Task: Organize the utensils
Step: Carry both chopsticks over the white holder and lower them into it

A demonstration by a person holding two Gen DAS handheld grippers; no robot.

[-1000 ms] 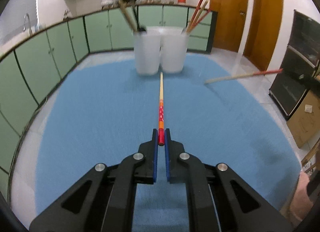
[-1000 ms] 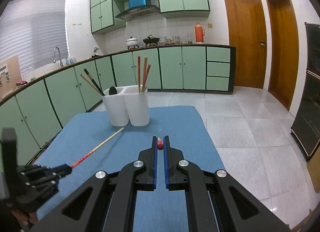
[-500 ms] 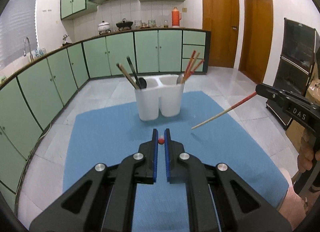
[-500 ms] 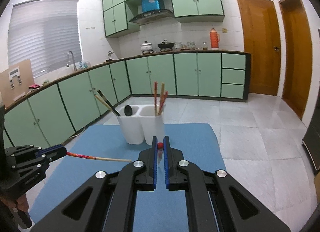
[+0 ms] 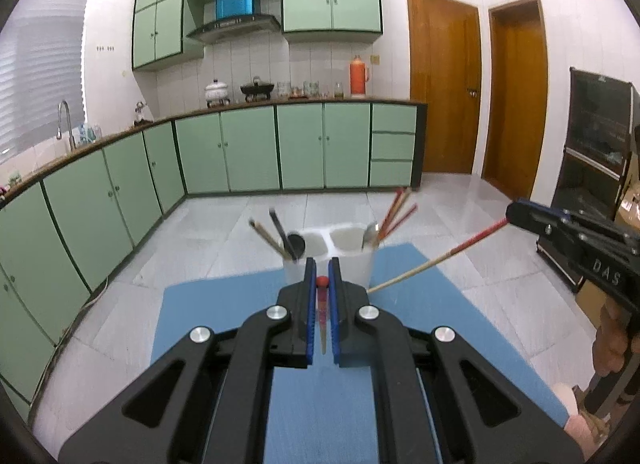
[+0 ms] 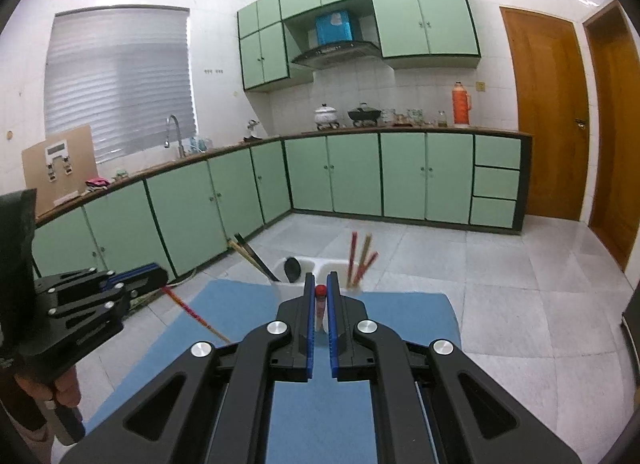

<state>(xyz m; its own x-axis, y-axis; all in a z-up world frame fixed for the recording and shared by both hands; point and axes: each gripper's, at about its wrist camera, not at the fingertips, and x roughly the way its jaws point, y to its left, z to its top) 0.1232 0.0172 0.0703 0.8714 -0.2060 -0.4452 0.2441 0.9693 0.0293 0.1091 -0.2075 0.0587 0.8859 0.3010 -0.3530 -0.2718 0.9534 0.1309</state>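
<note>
My left gripper (image 5: pixel 321 282) is shut on a red-topped chopstick (image 5: pixel 321 304), held tip-down above the blue mat (image 5: pixel 224 304). My right gripper (image 6: pixel 319 290) is shut on a second red-topped chopstick (image 6: pixel 319 304); that chopstick (image 5: pixel 436 262) shows slanting in the left wrist view, and the right gripper (image 5: pixel 516 215) itself is there at the right. The white two-compartment holder (image 5: pixel 332 240) stands at the mat's far edge, just ahead of both grippers. Its left cup holds dark chopsticks and a black spoon (image 5: pixel 296 242). Its right cup holds red chopsticks (image 5: pixel 396 209) and a metal spoon.
Green kitchen cabinets (image 5: pixel 248 151) run along the back and left walls. A black appliance (image 5: pixel 592 191) stands at the right by wooden doors (image 5: pixel 444 83). The left gripper (image 6: pixel 136 278) and its chopstick (image 6: pixel 192 314) show at the left of the right wrist view.
Both grippers have risen and tilted up with their chopsticks. The left chopstick has left the mat and now hangs tip-down. The holder now sits lower and smaller in both views.
</note>
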